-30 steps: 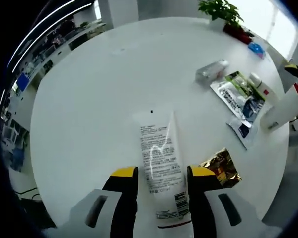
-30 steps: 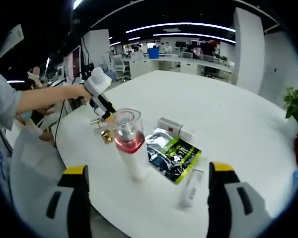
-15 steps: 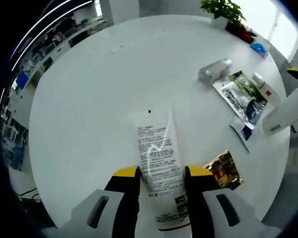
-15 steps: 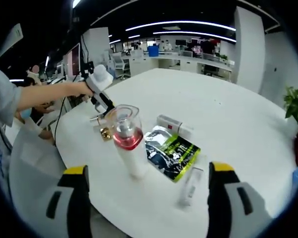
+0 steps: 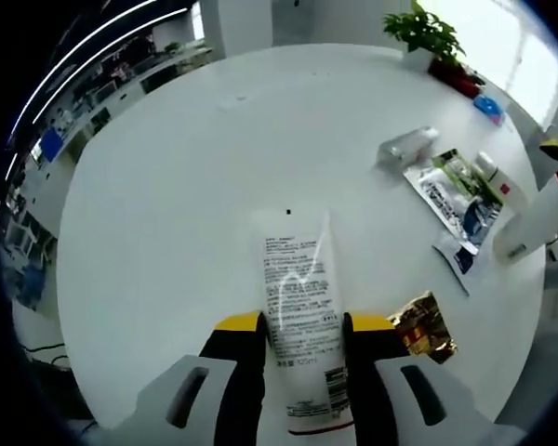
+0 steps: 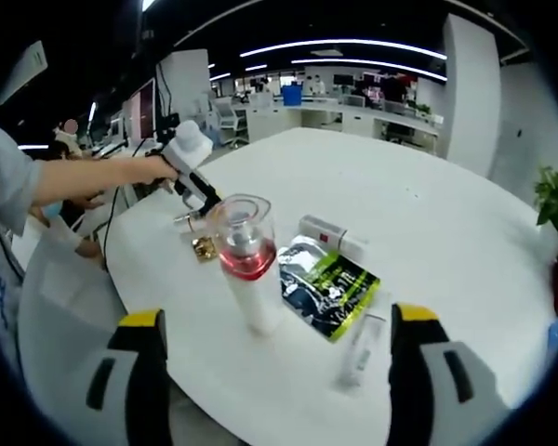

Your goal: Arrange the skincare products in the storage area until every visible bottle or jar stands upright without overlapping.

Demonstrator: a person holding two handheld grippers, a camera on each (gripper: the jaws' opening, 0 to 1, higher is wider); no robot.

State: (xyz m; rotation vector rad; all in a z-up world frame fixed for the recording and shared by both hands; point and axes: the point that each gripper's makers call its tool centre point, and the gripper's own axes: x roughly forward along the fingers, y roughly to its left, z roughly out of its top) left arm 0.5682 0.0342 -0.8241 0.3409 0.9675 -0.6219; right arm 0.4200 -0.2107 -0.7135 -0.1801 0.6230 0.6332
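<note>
Your left gripper (image 5: 301, 327) is clamped on the white tube (image 5: 301, 321), a yellow-tipped jaw pressing each side. The tube lies flat on the round white counter (image 5: 167, 204), its long axis running from 6 to 12 o'clock in the left gripper view: the red-banded end sits down between the jaws, the flat crimped end points away at 12. A gold sachet (image 5: 424, 325) lies just beside the right jaw at 3 o'clock.

Toward 2 o'clock you have a silvery tube (image 5: 407, 146) lying down, a green-and-black pouch (image 5: 453, 190) flat beside it, and the white bottle (image 5: 539, 212) near the counter's edge. From 9 round to 12 the counter is bare and wide.

Your right gripper (image 6: 272, 358) is spread wide and holds nothing. The right gripper view shows the bottle (image 6: 246, 265) upright, with a clear cap and pink band, the pouch (image 6: 327, 286) lying just beside it at 3 o'clock, a small clear tube (image 6: 355, 349) near the right jaw, and a white box (image 6: 331, 235) behind the pouch. It also catches your left gripper (image 6: 190, 175) at 10 o'clock, close to the near counter edge, with the sachet (image 6: 204, 247) below it.
</note>
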